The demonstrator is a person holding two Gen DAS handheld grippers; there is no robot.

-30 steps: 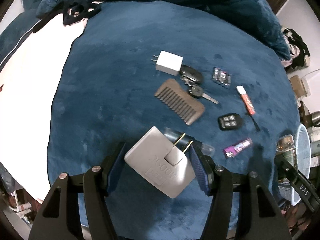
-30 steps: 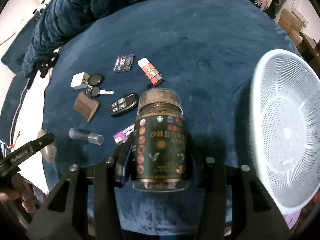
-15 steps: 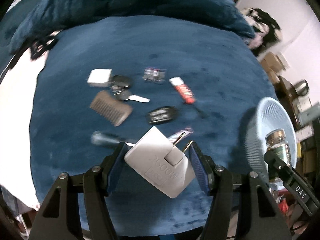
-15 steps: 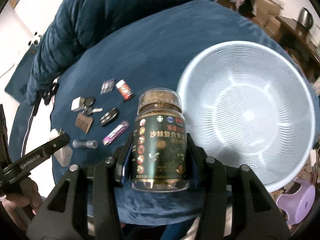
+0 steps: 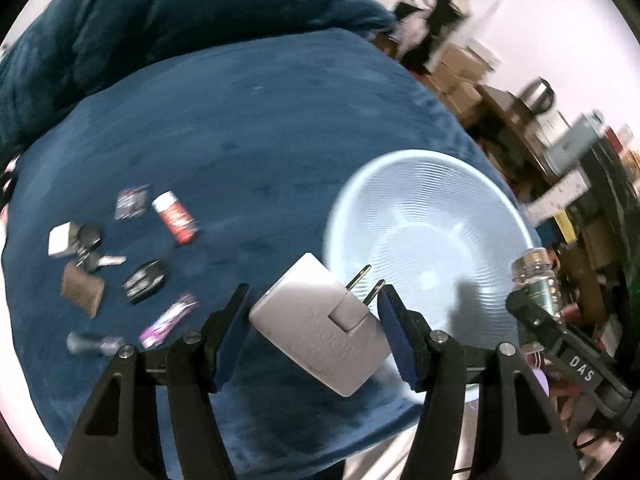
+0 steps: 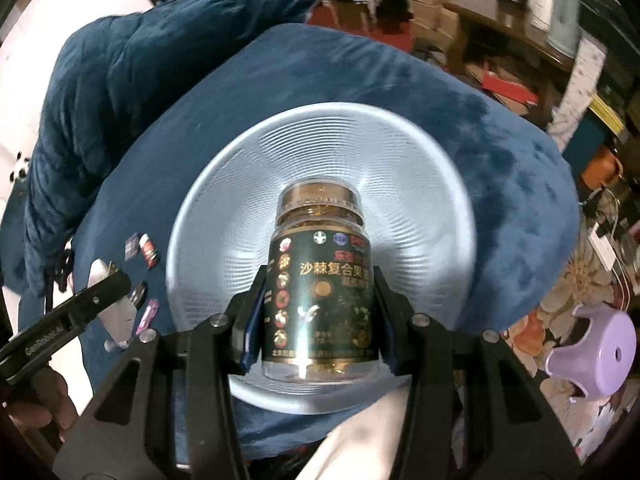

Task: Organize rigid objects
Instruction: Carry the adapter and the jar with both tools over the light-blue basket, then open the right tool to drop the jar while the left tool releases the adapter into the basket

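Right tool point(image 6: 316, 312) is clamped on the dark-labelled clear plastic supplement jar with a gold cap point(image 6: 320, 280), blue pads on both sides of the label, jar upright and held directly over the pale blue ribbed plastic basket point(image 6: 224, 184) — a position that suits a straight drop-off into it.

Left tool point(image 5: 312, 328) is clamped on the flat white plastic wall charger with two metal prongs point(image 5: 320, 328), prongs pointing forward toward the basket rim point(image 5: 348, 184); the charger sits just short of the basket, over the blue plush bed cover point(image 5: 240, 120), probably queued behind the jar.

The basket looks empty.

Count of items loose on the cover, left-wrist view, blurred:
- small white cube charger point(image 5: 60, 240) — 1
- black key fobs — 2 point(image 5: 90, 234) point(image 5: 145, 282)
- brown wooden comb point(image 5: 82, 290) — 1
- red-and-white lighter point(image 5: 176, 224) — 1
- pack of batteries point(image 5: 132, 202) — 1
- purple wrapped stick point(image 5: 170, 320) — 1
- grey cylinder point(image 5: 94, 344) — 1

Held: 2. Baskets: 1.
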